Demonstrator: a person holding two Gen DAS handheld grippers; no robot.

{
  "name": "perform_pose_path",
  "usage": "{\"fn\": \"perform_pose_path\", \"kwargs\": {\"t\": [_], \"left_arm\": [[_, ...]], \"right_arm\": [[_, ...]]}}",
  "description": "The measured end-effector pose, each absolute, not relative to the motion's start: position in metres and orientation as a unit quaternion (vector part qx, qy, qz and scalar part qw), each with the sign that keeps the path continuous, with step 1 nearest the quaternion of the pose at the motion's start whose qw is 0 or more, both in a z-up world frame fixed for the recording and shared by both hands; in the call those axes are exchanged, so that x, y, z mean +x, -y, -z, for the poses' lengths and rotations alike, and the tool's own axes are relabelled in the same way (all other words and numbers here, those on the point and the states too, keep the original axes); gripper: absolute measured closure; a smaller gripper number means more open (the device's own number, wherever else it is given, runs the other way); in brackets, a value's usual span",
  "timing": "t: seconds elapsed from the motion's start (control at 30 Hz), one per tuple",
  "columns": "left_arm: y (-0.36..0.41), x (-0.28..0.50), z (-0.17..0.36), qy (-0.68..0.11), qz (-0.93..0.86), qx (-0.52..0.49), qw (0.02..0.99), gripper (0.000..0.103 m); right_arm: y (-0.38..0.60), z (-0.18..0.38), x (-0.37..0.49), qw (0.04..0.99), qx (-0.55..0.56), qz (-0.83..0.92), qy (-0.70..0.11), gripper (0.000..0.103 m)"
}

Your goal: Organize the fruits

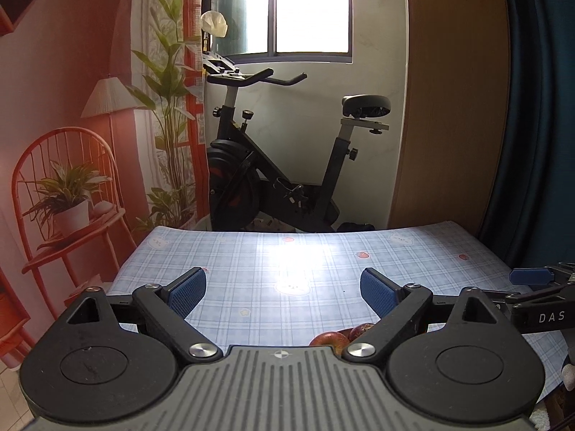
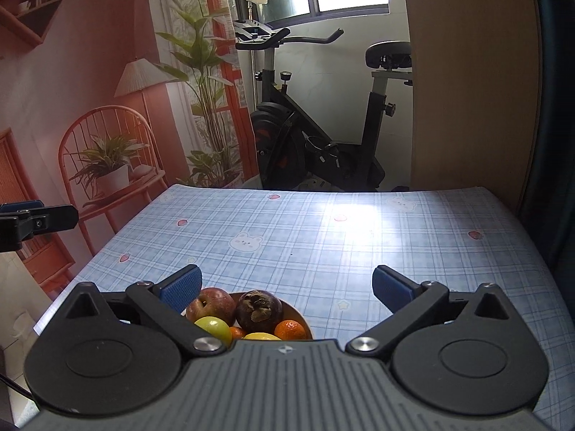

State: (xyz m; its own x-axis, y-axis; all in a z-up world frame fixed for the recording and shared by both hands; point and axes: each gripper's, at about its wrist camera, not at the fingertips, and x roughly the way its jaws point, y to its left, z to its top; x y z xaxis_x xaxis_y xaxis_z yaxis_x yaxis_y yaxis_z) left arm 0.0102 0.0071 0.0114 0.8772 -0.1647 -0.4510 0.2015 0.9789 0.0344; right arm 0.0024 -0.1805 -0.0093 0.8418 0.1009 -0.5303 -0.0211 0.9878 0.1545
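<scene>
Right hand-held gripper (image 2: 285, 287) jaws wide apart and empty, left hand-held gripper (image 1: 284, 292) likewise, fruit bowl (image 2: 300, 314) below.

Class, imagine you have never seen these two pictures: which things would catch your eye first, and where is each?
The bowl of fruit at the table's near edge, just under the open right claw, holds a red apple and a dark mangosteen. Behind the checked tablecloth stands a black exercise bike under the bright window.

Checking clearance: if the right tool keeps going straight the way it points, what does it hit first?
Probably the bare blue plaid tablecloth: the right tool is open, empty and angled down at it. The bowl of mixed fruit sits lower left, seemingly below that line; depth is unclear.
</scene>
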Motion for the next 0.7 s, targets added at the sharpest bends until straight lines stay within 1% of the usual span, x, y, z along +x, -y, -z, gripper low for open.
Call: {"fn": "perform_pose_path", "kwargs": {"t": [0.37, 0.7], "left_arm": [[-0.005, -0.005, -0.021, -0.209, 0.081, 0.040, 0.974, 0.008], [-0.007, -0.006, -0.023, -0.201, 0.072, 0.031, 0.976, 0.008]], "right_arm": [[0.170, -0.013, -0.013, 0.963, 0.059, -0.034, -0.262, 0.000], [0.162, -0.020, -0.015, 0.966, 0.048, -0.038, -0.252, 0.000]]}}
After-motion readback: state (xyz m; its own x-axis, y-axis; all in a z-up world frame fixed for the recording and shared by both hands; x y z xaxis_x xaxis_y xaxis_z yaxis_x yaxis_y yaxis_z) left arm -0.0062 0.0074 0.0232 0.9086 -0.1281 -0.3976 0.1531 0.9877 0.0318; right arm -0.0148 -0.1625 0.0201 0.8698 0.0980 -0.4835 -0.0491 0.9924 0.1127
